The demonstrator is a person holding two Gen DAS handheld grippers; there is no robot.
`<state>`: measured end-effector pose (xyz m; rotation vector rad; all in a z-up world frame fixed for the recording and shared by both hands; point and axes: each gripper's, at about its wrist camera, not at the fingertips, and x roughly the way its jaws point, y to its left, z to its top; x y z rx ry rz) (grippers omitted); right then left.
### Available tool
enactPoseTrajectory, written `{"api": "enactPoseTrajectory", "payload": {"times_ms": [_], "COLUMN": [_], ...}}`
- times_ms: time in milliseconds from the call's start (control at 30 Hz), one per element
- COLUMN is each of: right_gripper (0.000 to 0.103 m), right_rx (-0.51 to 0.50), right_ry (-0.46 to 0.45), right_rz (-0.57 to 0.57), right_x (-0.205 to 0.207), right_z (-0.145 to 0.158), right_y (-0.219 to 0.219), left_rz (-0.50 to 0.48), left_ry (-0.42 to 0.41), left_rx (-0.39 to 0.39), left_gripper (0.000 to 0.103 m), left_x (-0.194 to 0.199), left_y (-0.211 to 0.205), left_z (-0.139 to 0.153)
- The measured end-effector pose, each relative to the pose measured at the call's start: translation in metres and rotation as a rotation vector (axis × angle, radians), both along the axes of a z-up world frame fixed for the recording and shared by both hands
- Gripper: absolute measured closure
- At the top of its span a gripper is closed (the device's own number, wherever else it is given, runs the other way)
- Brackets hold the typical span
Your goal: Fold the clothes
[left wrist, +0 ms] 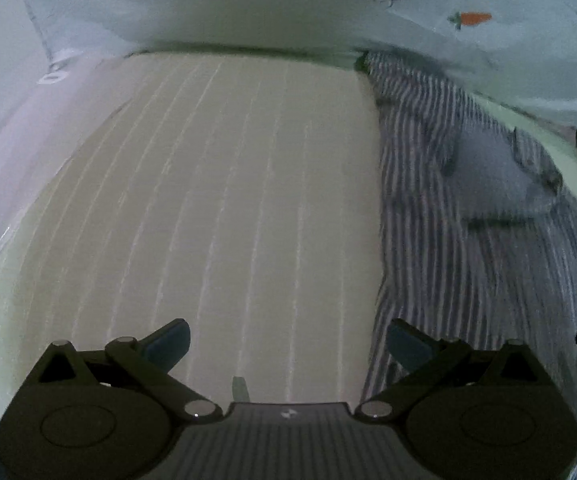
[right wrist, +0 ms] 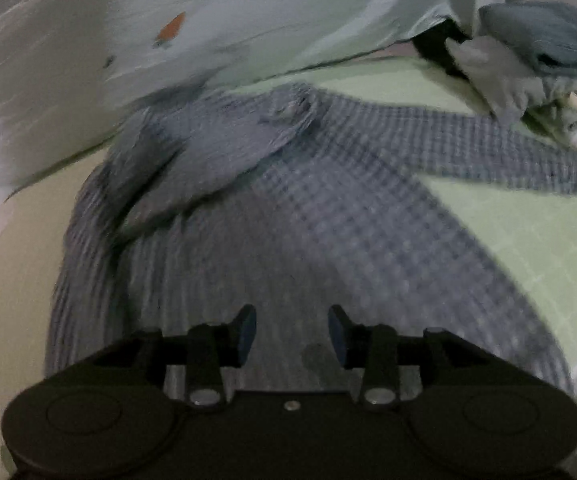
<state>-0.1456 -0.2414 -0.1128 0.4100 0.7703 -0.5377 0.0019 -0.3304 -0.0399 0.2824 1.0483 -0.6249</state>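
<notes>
1. The left gripper [left wrist: 286, 346] is spread wide, with nothing between its blue-padded fingers [left wrist: 168, 344]. It hangs over a beige folded garment [left wrist: 224, 200] marked with thin pale lines.
2. The beige folded garment lies flat with squared edges on the green mat [right wrist: 528, 232] that covers the table.
3. A blue-and-white striped shirt [left wrist: 468, 240] lies just beside the beige garment, touching its right edge. The right finger of the left gripper sits over that boundary.
4. The right gripper [right wrist: 291, 334] is partly spread, and its fingers [right wrist: 246, 334] hold nothing. It hangs above the body of the striped shirt [right wrist: 308, 232].
5. In the right wrist view the striped shirt is spread over the mat. One sleeve [right wrist: 488, 140] extends toward the right. The collar area [right wrist: 216, 148] is rumpled and blurred.
6. A pale blue cloth with small orange carrot prints [left wrist: 474, 19] lies along the far edge of both views. It overlaps the top of the striped shirt [right wrist: 172, 28].
7. A heap of grey and blue clothes [right wrist: 536, 52] sits at the far right of the mat, well apart from the right gripper.
8. Both views are dim. The striped shirt shows motion blur, so fine detail of its folds cannot be told.
</notes>
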Motion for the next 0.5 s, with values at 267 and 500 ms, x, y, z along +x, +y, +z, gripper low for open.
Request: {"api": "enactPoseTrajectory", "payload": {"times_ms": [267,500], "right_gripper": [0.05,0.042], "right_rx": [-0.126,-0.257], "right_ry": [0.042,0.117], "right_rz": [-0.009,0.089], "right_x": [0.068,0.14], "right_z": [0.013,-0.002], "right_y": [-0.066,-0.112], "left_rz": [-0.038,-0.091], "left_ry": [0.024,-0.002], "left_rx": [-0.065,-0.062], "left_gripper": [0.0,0.0], "left_x": [0.045,0.076], "left_y": [-0.101,-0.198], "left_z": [0.004,-0.003]}}
